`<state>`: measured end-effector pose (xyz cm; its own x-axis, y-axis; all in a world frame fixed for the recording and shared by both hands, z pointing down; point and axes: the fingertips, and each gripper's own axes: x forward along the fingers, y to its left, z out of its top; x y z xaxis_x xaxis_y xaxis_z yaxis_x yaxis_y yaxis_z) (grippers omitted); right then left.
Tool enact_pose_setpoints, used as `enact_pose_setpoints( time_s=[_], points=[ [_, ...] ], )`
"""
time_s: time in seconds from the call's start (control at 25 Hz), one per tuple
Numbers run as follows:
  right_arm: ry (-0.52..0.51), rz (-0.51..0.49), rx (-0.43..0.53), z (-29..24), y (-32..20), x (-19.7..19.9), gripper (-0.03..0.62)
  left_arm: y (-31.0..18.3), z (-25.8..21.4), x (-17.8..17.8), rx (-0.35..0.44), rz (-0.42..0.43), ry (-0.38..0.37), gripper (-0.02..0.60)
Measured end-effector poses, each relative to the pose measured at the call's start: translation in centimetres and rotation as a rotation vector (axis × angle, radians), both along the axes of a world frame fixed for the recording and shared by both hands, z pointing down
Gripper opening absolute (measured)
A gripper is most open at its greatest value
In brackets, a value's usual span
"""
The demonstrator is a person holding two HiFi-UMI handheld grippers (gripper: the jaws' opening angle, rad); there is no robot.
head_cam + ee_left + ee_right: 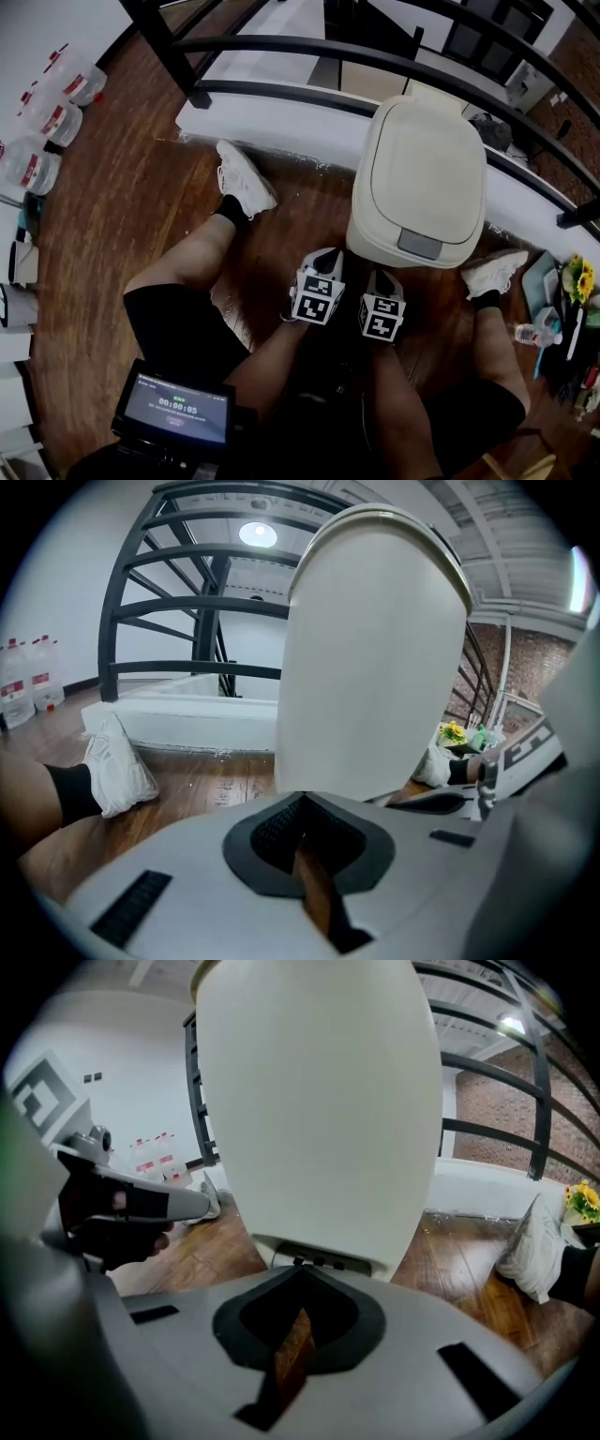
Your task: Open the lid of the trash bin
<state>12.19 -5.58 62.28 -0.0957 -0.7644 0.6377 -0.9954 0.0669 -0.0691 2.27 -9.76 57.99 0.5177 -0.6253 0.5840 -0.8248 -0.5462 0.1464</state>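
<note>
The person sits on the wooden floor [122, 187] with legs spread, and the bin [422, 178] stands upright between the shoes. Its lid [427, 159] lies shut on top, with a grey tab [419, 244] at the near edge. Both forearms reach forward between the thighs, holding the two grippers side by side and low, aimed at the bin's near wall. The left gripper [328, 255] points at the bin's near left corner. Its own view shows its fingers [234, 855] closed tip to tip with nothing between them and the bin wall [375, 649] just ahead. The right gripper [386, 275] sits under the grey tab, its fingers [394, 1354] likewise pressed together and empty, with the bin's base [319, 1101] just in front. Whether either tip touches the bin cannot be told.
</note>
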Motion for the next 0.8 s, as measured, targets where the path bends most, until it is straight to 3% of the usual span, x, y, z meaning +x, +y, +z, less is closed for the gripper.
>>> enact_pose_setpoints(
  time_s=[0.8],
  points=[
    [-0.014,0.045,-0.107,5.3,-2.8,1.0,0.005,-1.5,2.9,-0.5,-0.089,-0.008,0.000,-0.002]
  ],
)
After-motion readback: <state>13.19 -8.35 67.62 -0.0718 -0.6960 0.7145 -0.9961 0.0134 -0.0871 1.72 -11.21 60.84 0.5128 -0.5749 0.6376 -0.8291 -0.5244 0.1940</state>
